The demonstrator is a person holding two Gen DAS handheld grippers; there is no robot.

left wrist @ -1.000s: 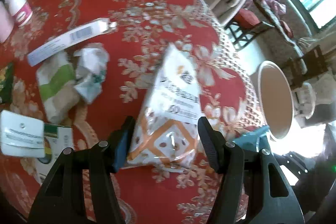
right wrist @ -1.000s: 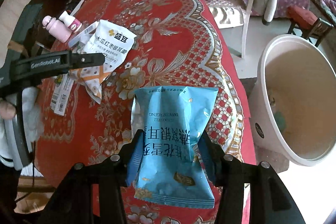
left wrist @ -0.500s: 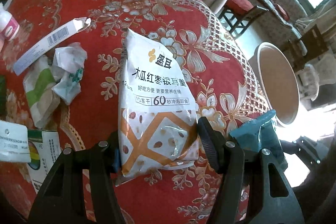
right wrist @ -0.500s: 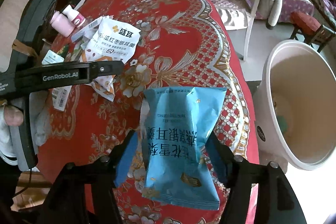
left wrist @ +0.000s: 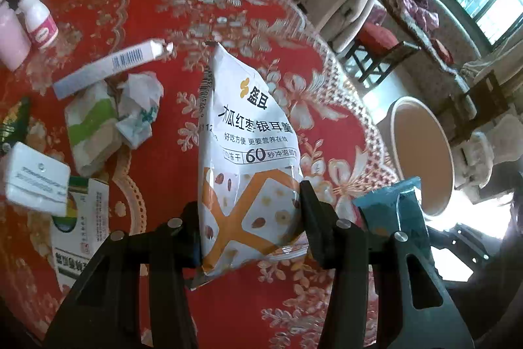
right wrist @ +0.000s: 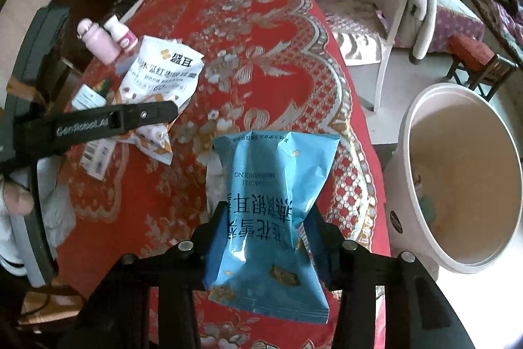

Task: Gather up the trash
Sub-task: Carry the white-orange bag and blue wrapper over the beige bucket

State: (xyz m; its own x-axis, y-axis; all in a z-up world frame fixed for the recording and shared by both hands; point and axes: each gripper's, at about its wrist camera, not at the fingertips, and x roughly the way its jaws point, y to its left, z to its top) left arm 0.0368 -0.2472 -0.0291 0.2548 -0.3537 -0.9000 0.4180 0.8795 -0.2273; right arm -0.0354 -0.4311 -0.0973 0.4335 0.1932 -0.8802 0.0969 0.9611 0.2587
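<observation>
Jaws closing on both sides: the left gripper [left wrist: 250, 215] has a white pouch [left wrist: 248, 152] between its pads, squeezed at its orange-patterned lower end, while the right gripper [right wrist: 266, 228] pinches a blue pouch [right wrist: 271, 201] at its waist, the foil creased inward there. Both pouches stand over the red bench [right wrist: 261, 54] with its pale floral cloth, the blue one near the bench's edge, where a white bin [right wrist: 457, 185] stands on the floor just beside it, its mouth open and something small lying inside. Left of the white pouch, toward the bench's far side, lie a crumpled tissue [left wrist: 140, 107], a green-and-white wrapper [left wrist: 91, 130], a long barcoded box [left wrist: 111, 71], a white card [left wrist: 36, 182] and a green carton [left wrist: 78, 228]. A pink bottle [left wrist: 11, 35] and a small white bottle [left wrist: 39, 22] stand upright behind them. In the right wrist view the left gripper's black finger crosses the white pouch.
</observation>
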